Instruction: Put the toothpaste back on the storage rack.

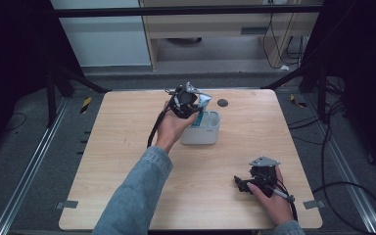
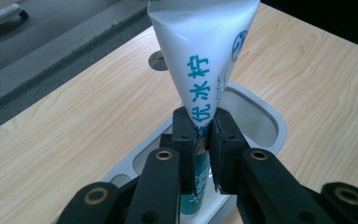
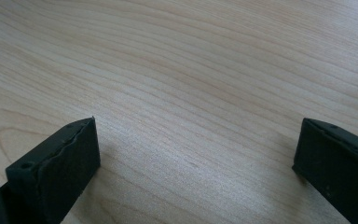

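The white holder [image 1: 200, 129] sits a little beyond the middle of the wooden table [image 1: 127, 161], and everything here is arranged around it. The left gripper [image 2: 203, 135] hangs directly over the holder, its jaws pinched tight on the narrow lower part of a toothpaste tube [image 2: 200, 56] — white with blue lettering. The tube stands nearly upright, wide crimped end up and teal cap end down inside the holder's opening, probably so it can slide straight in and stay standing. Gripping low on the tube gives steady control of that end.

The right gripper [image 1: 257, 180] rests on the table well to the near right of the holder. Its jaws are spread wide with nothing between them — parked clear, I judge, so it stays out of the way.
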`<state>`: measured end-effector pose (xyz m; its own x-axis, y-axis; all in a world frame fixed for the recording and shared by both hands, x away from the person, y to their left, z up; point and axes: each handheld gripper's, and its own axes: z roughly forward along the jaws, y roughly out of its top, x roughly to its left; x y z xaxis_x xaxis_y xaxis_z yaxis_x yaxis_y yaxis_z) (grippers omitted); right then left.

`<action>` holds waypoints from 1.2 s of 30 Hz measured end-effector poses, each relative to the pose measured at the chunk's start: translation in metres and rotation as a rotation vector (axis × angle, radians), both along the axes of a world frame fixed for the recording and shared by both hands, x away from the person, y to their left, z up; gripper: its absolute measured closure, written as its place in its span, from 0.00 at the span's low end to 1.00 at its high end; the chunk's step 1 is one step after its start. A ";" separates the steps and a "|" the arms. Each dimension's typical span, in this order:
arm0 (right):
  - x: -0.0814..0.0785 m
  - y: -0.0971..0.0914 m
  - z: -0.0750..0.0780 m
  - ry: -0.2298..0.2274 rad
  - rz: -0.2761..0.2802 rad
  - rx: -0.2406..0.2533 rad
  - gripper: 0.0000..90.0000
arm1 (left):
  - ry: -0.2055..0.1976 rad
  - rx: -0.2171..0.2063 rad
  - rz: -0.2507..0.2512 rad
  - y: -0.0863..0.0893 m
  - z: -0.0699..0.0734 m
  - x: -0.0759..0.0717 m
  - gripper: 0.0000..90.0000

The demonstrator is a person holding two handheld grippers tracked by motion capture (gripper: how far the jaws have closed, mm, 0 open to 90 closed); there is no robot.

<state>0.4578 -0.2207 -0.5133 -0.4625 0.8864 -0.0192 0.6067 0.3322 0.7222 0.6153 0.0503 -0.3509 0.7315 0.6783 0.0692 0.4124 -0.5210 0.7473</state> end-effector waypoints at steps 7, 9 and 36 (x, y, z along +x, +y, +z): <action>0.000 0.000 0.000 0.000 0.000 0.001 0.00 | 0.011 0.006 0.001 0.001 -0.003 0.001 0.90; 0.000 0.000 0.000 0.001 -0.001 0.002 0.00 | 0.016 0.006 0.000 0.001 -0.004 0.001 0.90; 0.000 0.000 0.000 0.002 -0.002 0.002 0.00 | 0.042 0.017 0.000 0.000 -0.012 0.003 0.90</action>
<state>0.4577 -0.2205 -0.5133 -0.4610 0.8873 -0.0163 0.6090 0.3297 0.7214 0.6179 0.0505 -0.3627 0.7339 0.6774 0.0498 0.4435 -0.5334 0.7203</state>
